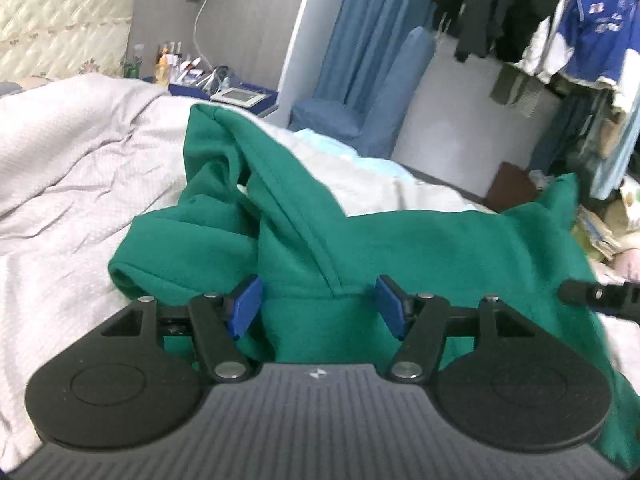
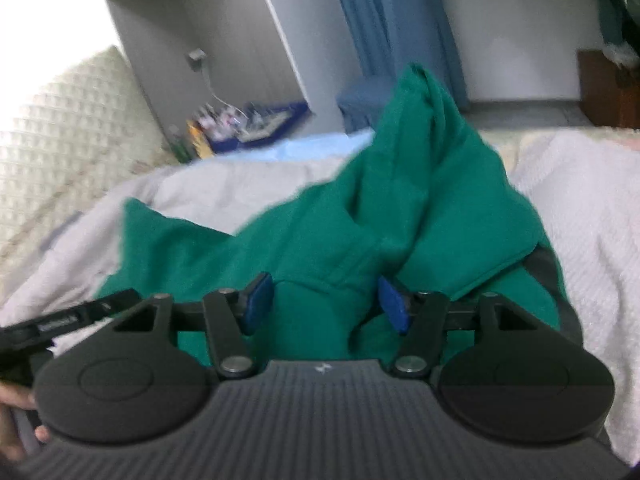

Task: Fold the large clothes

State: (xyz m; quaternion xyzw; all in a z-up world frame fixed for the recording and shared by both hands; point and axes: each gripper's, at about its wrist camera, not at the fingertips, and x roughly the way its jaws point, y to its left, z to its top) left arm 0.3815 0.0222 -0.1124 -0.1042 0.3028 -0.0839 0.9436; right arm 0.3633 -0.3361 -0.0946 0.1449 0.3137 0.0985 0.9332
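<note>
A green hooded sweatshirt (image 1: 360, 248) lies rumpled on the bed's white quilt (image 1: 72, 168), its hood bunched up toward the far end. My left gripper (image 1: 318, 304) hovers over its near edge, blue pads (image 1: 244, 304) wide apart, cloth lying between and below them without being pinched. In the right wrist view the same sweatshirt (image 2: 320, 232) rises in a crumpled ridge. My right gripper (image 2: 326, 304) stands open over a fold, pads clear of it. The right gripper's black tip (image 1: 592, 296) shows at the left wrist view's right edge. The left gripper's arm (image 2: 72, 318) and a hand (image 2: 16, 396) show at lower left.
White quilt (image 2: 580, 200) spreads around the garment on both sides. A cluttered bedside table (image 1: 180, 68) stands beyond the bed, with a blue-covered chair (image 1: 360, 112) and blue curtain beside it. A rack of hanging clothes (image 1: 580, 32) and a brown box (image 1: 516, 184) fill the right.
</note>
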